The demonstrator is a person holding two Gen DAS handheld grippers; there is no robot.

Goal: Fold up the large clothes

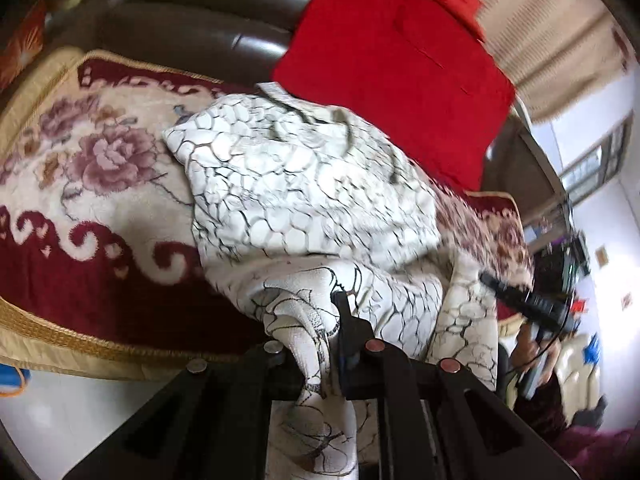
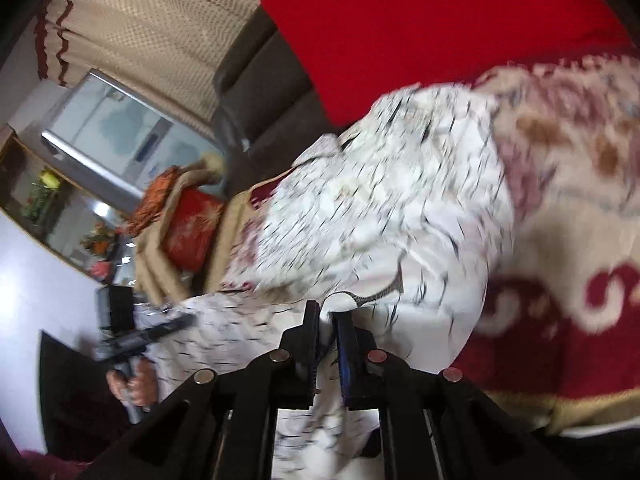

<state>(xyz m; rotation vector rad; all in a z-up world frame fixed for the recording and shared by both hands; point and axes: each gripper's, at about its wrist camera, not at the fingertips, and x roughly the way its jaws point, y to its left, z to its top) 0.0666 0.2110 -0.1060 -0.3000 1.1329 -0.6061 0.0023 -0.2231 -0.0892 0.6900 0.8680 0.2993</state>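
Observation:
A white garment (image 1: 304, 184) with a dark crackle print lies bunched on a sofa's floral red-and-cream cover (image 1: 80, 160). My left gripper (image 1: 316, 320) is shut on a fold at the garment's near edge, and the cloth drapes over its left finger. In the right wrist view the same garment (image 2: 380, 200) is blurred. There my right gripper (image 2: 327, 314) is shut on another part of its near edge, with cloth pinched between the pads. Each gripper also shows in the other's view: the right gripper (image 1: 516, 300) at the right, the left gripper (image 2: 160, 330) at the lower left in a person's hand (image 2: 132, 388).
A large red cushion (image 1: 400, 60) leans on the brown leather sofa back (image 1: 200, 12) just behind the garment. An orange-red cushion (image 2: 188, 232) sits at the sofa's far end. Beige curtains (image 2: 152, 20) and a glass-fronted cabinet (image 2: 112, 136) stand beyond. Pale floor (image 1: 60, 408) lies below the sofa's front edge.

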